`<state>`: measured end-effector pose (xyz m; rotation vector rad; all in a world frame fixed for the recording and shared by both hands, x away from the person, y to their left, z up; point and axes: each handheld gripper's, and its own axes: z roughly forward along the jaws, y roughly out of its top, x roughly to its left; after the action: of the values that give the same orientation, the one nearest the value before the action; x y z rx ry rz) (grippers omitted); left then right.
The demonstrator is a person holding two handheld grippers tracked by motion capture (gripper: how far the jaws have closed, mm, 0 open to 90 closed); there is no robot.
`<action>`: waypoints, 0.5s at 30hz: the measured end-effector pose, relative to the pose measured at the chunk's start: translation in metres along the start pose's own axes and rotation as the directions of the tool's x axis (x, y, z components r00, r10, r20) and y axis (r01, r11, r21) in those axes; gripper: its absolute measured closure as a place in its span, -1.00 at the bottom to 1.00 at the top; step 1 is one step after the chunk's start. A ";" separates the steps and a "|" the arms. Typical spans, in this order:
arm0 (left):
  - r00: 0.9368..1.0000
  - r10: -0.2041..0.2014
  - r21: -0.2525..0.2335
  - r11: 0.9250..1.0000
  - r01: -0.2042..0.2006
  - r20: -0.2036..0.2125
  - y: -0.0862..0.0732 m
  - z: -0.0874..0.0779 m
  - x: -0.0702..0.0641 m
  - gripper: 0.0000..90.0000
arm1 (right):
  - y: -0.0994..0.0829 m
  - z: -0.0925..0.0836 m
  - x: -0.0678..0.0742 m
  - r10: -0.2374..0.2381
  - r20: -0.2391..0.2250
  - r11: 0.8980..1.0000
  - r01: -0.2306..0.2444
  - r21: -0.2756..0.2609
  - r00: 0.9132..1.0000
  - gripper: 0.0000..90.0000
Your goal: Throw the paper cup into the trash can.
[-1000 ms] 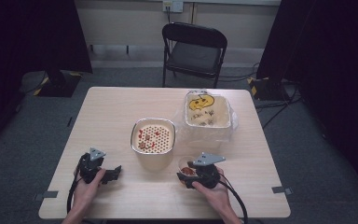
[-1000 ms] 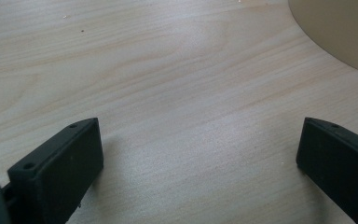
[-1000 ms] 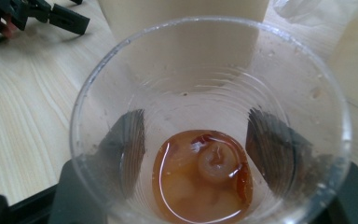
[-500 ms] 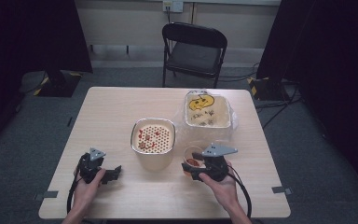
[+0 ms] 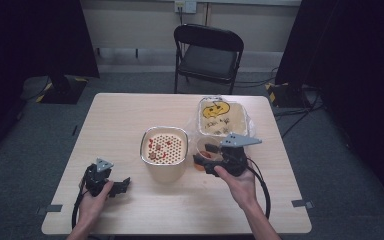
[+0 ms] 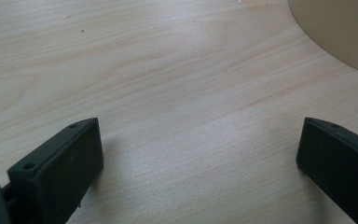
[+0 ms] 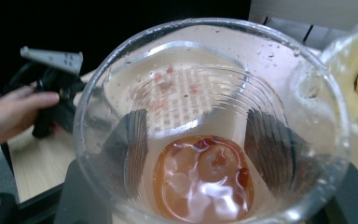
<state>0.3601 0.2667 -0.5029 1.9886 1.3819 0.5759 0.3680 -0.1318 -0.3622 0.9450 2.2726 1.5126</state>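
R gripper (image 5: 206,159) w/ cup (image 7: 205,140) moved up toward bucket (image 5: 164,150).

At the lower left of the high view, the left gripper (image 5: 122,184) is a compact black body topped by a grey three-cornered plate, with a black cable looping from it toward the bottom edge. The right gripper (image 5: 202,155), right of centre, is black too; its grey plate is larger in frame, and a black cable curves along the forearm. Both forearms are bare, no sleeves in sight. In the left gripper view the jaws are matte black blocks with finely ribbed inner faces and small round screw holes on top.
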 end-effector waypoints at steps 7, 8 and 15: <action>1.000 -0.005 -0.001 1.000 0.005 0.001 0.000 0.000 0.000 -1.00 | 0.028 0.007 -0.009 0.005 0.020 0.998 -0.004 -0.058 1.000 -0.10; 1.000 -0.002 -0.001 1.000 0.002 -0.001 0.000 0.000 0.000 -1.00 | 0.032 0.009 -0.010 0.004 0.020 0.998 -0.002 -0.070 1.000 -0.10; 1.000 -0.002 -0.001 1.000 0.002 0.000 0.000 0.000 0.000 -1.00 | 0.054 0.024 -0.014 -0.024 0.062 0.991 0.031 -0.128 0.998 -0.08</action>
<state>0.3600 0.2665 -0.5030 1.9860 1.3840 0.5756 0.4112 -0.1096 -0.3263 0.9067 2.1099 1.5758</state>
